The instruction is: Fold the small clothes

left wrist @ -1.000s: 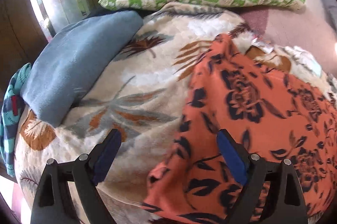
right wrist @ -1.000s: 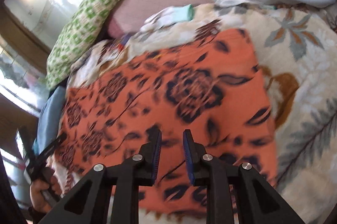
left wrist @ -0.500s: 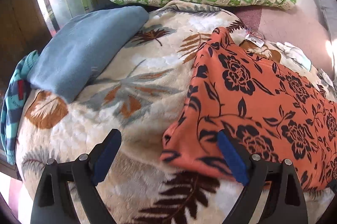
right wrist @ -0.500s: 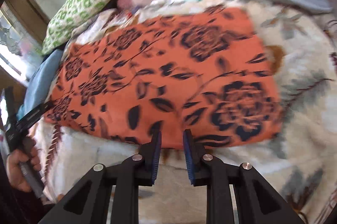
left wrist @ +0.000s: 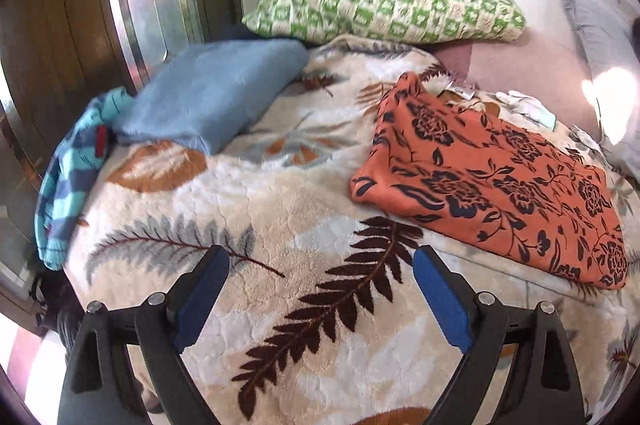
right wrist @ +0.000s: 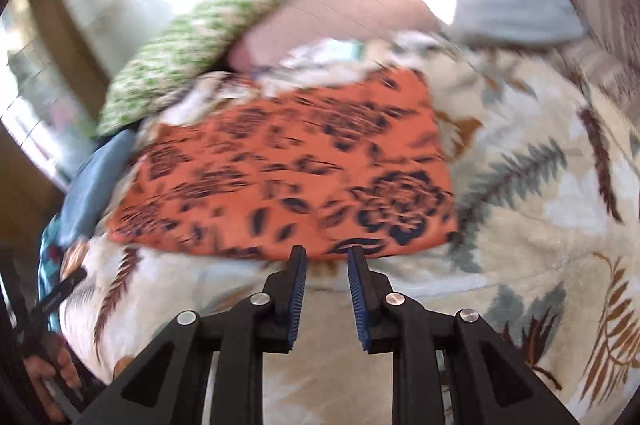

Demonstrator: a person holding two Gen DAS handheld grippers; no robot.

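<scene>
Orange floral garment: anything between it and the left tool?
Nothing visible. Only bare leaf-print fleece blanket lies between the open left tool and the folded orange floral garment; the blue folded towel sits off to the side.

No text, label, brand, number or sign can be read in either view. A small pale tag [left wrist: 460, 89] lies at the far edge of the orange cloth with dark floral print [left wrist: 492, 177], but anything printed on it is too small and blurred to make out. The black bar of the other handheld tool [right wrist: 52, 301] at the left edge of the right wrist view carries faint markings that cannot be read either.
</scene>
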